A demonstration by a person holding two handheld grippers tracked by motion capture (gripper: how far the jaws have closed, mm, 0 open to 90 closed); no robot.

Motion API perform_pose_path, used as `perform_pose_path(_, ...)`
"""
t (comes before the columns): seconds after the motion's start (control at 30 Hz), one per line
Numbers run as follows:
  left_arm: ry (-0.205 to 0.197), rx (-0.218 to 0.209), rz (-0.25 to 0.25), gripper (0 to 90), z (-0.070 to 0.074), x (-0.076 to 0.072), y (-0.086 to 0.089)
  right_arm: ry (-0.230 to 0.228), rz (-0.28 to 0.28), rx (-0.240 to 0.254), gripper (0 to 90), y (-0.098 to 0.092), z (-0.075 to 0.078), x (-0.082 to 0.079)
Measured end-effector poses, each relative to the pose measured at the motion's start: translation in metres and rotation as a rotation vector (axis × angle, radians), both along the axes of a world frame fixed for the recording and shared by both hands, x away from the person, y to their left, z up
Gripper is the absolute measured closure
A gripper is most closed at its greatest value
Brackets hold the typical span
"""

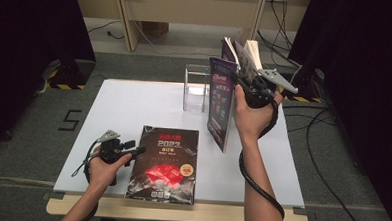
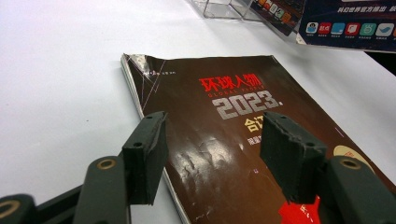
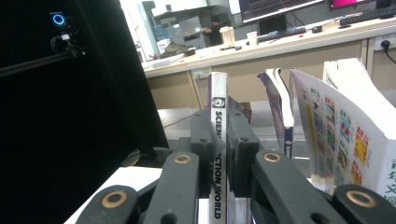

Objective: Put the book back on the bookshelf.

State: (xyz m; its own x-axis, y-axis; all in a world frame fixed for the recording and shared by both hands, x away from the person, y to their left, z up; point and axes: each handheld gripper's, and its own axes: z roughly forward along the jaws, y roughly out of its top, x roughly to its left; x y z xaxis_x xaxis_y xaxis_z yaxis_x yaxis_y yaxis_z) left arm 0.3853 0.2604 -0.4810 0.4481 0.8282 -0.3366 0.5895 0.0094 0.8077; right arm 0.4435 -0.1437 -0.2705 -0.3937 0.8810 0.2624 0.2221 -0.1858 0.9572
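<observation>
At the counter's far right, right gripper jaws clamp the upright magazine (shelving step); left gripper jaws gape over the flat 2023 magazine, next pickup.

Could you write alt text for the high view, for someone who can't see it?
A person's right tool holds a thin magazine upright on a white table, near a clear stand. The left tool rests open at a dark magazine lying flat.
</observation>
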Motion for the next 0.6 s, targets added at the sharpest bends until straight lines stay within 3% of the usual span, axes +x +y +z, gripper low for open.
perform_pose_path(0.6, 0.003, 0.001, 0.0, 40.5, -0.0005, 0.0001, 0.0, -0.028, -0.031, -0.012, 83.3, 0.0042, 0.0006, 0.0087)
